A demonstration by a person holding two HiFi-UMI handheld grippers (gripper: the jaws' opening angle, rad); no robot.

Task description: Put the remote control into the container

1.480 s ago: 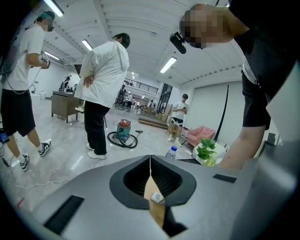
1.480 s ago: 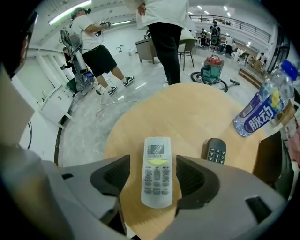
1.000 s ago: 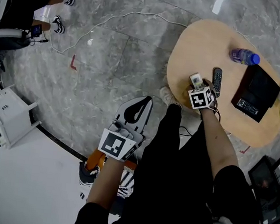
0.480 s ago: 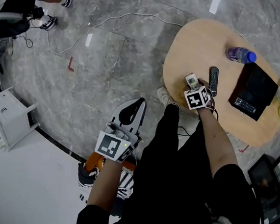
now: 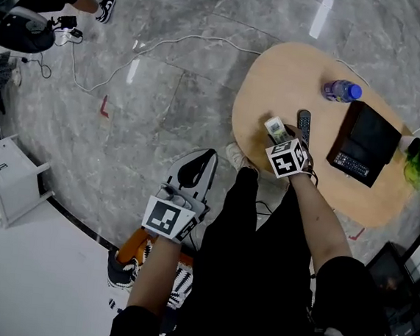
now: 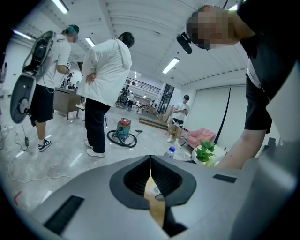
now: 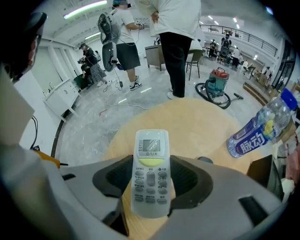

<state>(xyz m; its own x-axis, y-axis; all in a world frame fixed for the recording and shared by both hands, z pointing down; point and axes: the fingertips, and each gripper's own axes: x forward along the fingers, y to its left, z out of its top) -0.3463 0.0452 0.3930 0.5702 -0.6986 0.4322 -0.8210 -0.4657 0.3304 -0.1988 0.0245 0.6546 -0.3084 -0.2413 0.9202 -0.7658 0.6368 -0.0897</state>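
**Right gripper** point(image 7: 151, 183): jaws wide and clamped on the long sides of the white remote control point(image 7: 151, 159). The jaws have just been closing with this remote between them. Its screen end points away from the hand, over the desk point(image 5: 278, 78).

**Left gripper** point(image 6: 150, 161): jaws pressed together, nothing between them. It is held out over the floor, well apart from the desk.

**Container** point(image 5: 366, 138): black, shallow and rectangular, on the desk to the right of the right gripper and well apart from the held remote. A dark piece with pale markings lies at its near end; what it is cannot be told.

**Black remote** point(image 5: 303, 126): flat on the desk, just beside the right gripper.

**Bottle** point(image 5: 341, 90): clear plastic with a blue cap, lying on its side beyond the container.
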